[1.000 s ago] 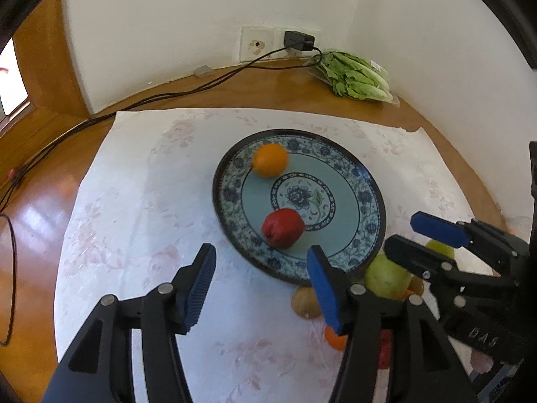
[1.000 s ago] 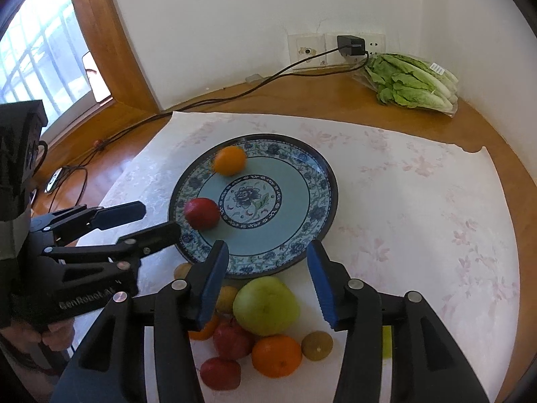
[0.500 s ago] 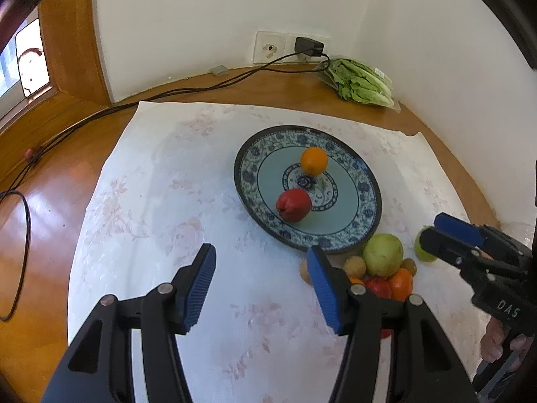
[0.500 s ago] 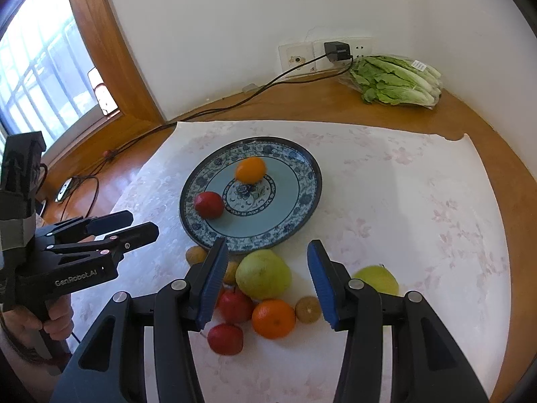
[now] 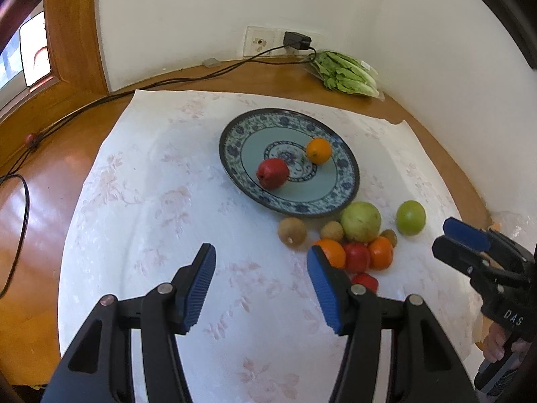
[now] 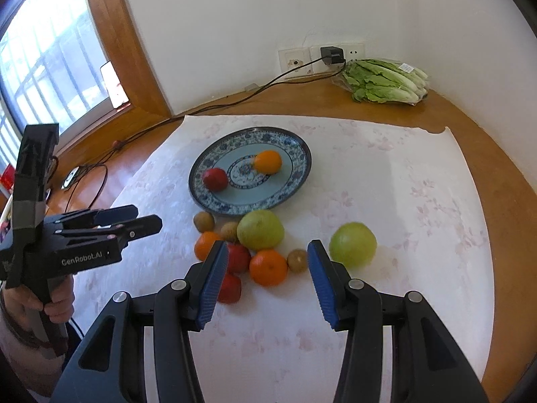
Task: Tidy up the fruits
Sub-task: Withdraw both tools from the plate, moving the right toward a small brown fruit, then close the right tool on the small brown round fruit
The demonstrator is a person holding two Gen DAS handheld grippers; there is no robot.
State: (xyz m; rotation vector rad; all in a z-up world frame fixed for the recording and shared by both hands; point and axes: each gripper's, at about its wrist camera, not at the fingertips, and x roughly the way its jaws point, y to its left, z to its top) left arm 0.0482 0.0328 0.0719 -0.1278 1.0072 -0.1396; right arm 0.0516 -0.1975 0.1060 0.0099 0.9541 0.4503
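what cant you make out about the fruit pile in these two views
- Lowest red fruit: left wrist view, partly behind the left hand-held gripper finger; right wrist view, partly behind the right hand-held gripper finger.
- Small brown fruits: too small to identify.
- Orange on the plate: blurred in right view.

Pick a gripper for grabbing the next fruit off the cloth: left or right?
Right, probably. The right gripper is open and empty with the fruit pile's orange showing between its fingers. The left gripper is also open and empty but frames bare cloth, with the pile off to its right.
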